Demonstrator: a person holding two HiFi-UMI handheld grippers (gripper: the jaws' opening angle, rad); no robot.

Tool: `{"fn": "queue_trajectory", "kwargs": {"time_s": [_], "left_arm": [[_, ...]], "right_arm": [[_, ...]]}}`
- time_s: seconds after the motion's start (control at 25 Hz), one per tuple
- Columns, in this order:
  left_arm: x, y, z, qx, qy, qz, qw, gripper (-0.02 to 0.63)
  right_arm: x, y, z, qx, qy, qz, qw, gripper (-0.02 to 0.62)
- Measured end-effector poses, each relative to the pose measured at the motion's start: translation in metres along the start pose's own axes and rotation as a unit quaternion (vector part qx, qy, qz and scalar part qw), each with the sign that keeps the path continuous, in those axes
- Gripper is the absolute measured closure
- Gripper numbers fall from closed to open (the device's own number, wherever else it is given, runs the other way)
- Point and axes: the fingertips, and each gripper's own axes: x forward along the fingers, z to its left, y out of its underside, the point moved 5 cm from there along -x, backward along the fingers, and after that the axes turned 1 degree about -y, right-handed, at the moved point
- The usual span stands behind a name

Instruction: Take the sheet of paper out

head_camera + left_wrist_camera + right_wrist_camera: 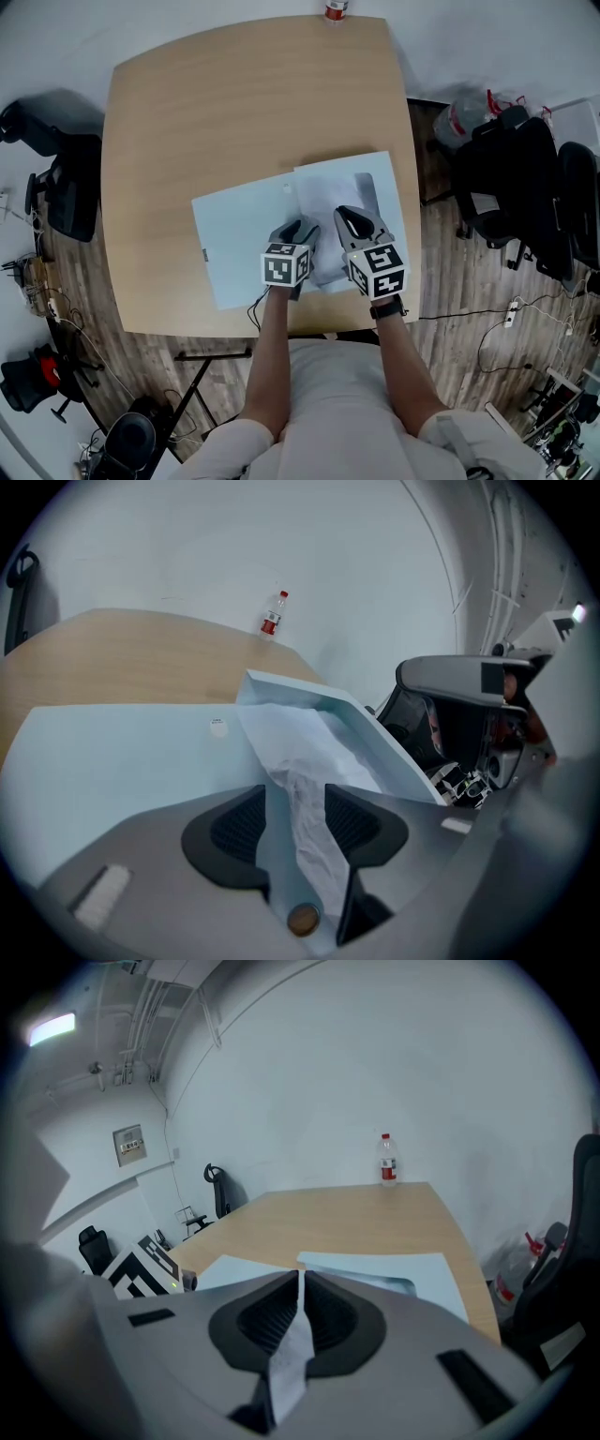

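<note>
The crumpled sheet of paper (305, 757) is pinched by the right gripper (300, 1288); left gripper (295, 797) fingers are spread. Tearing is risked should the unheld folder (234, 242) be dragged along.

No print is legible, not even on the bottle (273, 616).

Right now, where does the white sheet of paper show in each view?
Head view: sheet of paper, crumpled, centre-right on the open blue folder.
Left gripper view: lower centre, between the parted jaws of the left gripper.
Right gripper view: lower centre, a strip pinched by the right gripper.
Shared landmark: the red-labelled bottle, at the far edge of the table in all three.
</note>
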Motion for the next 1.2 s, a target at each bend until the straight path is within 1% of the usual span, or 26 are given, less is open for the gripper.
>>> {"fn": "queue_trajectory", "kwargs": {"time_s": [0.16,0.32,0.4,0.48,0.68,0.84,1.04,1.2], "left_arm": [[0.006,-0.001,0.000,-0.004,0.003,0.002,1.0000,0.403],[0.009,0.002,-0.001,0.002,0.002,0.008,1.0000,0.413],[0.010,0.003,0.000,0.003,-0.002,0.010,0.9999,0.450],[0.010,0.002,0.000,0.002,-0.004,0.008,1.0000,0.519],[0.009,-0.002,0.000,0.004,-0.006,0.003,1.0000,0.582],[0.006,0.001,0.004,0.005,-0.010,0.005,0.9999,0.592],[0.004,0.005,0.006,0.021,-0.018,0.014,0.9995,0.594],[0.001,0.009,0.011,0.015,-0.025,0.017,0.9994,0.594]], "right_arm": [[0.001,0.001,-0.004,0.004,0.003,0.003,1.000,0.580],[0.001,0.005,-0.006,0.010,0.005,0.005,1.000,0.580],[0.001,0.006,-0.007,0.012,0.006,0.005,1.000,0.580],[0.001,0.006,-0.007,0.013,0.006,0.005,1.000,0.581],[0.001,0.007,-0.006,0.014,0.006,0.005,1.000,0.580],[0.001,0.008,-0.002,0.013,0.005,0.005,1.000,0.580],[0.002,0.008,0.001,0.011,0.001,0.006,1.000,0.580],[0.004,0.008,0.004,0.015,-0.005,0.003,1.000,0.580]]}}
